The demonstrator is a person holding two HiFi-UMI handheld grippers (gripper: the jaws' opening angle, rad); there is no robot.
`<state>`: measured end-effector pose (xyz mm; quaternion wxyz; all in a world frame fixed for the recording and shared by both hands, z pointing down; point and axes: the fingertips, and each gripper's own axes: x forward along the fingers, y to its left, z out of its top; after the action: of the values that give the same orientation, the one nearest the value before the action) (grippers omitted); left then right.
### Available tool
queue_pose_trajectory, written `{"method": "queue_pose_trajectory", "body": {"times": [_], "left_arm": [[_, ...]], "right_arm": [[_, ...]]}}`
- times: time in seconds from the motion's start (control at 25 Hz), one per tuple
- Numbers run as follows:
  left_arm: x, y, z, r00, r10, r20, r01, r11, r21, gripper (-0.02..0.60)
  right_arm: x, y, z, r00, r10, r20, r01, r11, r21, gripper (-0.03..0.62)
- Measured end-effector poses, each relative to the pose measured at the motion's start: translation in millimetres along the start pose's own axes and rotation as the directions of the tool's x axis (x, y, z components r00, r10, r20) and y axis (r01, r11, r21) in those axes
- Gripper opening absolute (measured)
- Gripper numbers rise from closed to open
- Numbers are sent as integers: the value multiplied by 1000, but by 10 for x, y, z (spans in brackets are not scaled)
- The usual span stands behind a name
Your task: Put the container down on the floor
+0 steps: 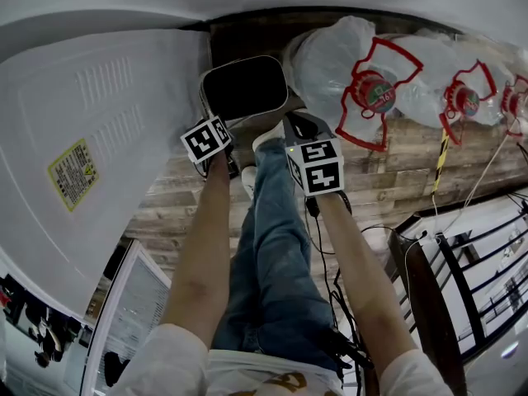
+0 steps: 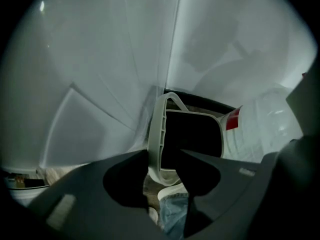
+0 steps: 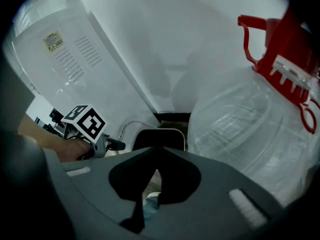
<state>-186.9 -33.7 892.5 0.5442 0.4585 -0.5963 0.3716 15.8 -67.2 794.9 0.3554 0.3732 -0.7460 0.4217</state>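
While the left hand-held gripper (image 2: 164, 154) clamps the white plastic container (image 2: 156, 129) by its rim, the right hand-held gripper (image 3: 154, 170) is closed, empty.

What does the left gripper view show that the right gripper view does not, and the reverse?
Only the left gripper view: the left claw closed on the rim of the container. Only the right gripper view: a yellow label and the left claw's marker cube. Both: the container and a water bottle.
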Motion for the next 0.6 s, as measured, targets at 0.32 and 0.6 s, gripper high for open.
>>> {"method": "queue_pose_trajectory", "body": {"times": [0.32,0.6], "left_arm": [[-80,11,-6,1000,22,-8,-22,999,36,163],[-164,-57,8,1000,20,-22,-18,994,104,163]], "right_arm": [[-83,65,82,1000,1,10,-1,1000,-12,26],[-166,95,143,1000,-1,22,1,1000,-25,26]]}}
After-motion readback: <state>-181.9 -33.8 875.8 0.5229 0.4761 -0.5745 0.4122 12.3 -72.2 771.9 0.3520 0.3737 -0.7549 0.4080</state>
